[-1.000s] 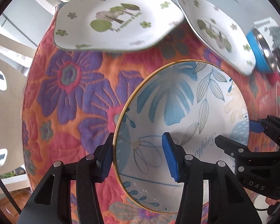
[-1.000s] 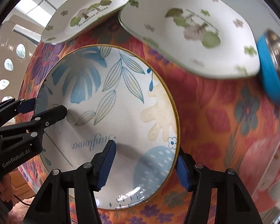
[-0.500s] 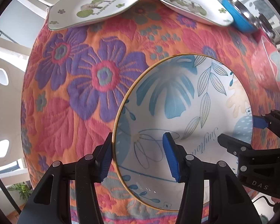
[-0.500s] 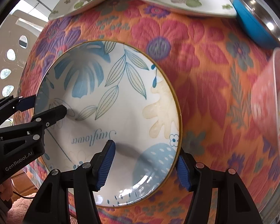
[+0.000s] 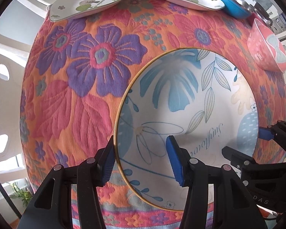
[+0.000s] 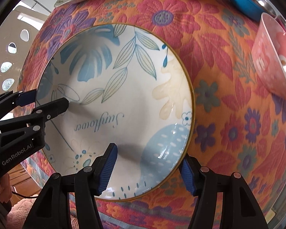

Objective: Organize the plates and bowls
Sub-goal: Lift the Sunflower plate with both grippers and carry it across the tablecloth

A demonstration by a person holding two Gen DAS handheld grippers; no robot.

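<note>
While both grippers straddled opposite edges of the big leaf-patterned plate (image 5: pixel 186 118), it lay near the front edge of a table covered in a floral cloth (image 5: pixel 82 103). The left gripper (image 5: pixel 141 160) had one pad outside the plate's left rim and one over its well, jaws parted about a rim's width; whether they pinched it could not be told. The right gripper (image 6: pixel 148 166) bracketed the near right rim the same way, one pad inside and one outside, grip equally unclear. Two white square plates (image 5: pixel 89 2) sat at the far edge, with a blue bowl (image 5: pixel 234 7) and a pink bowl (image 5: pixel 267 51) far right, all well apart from the big plate. To do this step well, both grippers probably needed to close firmly on the rim and move together, keeping the plate level. An uneven lift might have tipped the glossy plate free.
</note>
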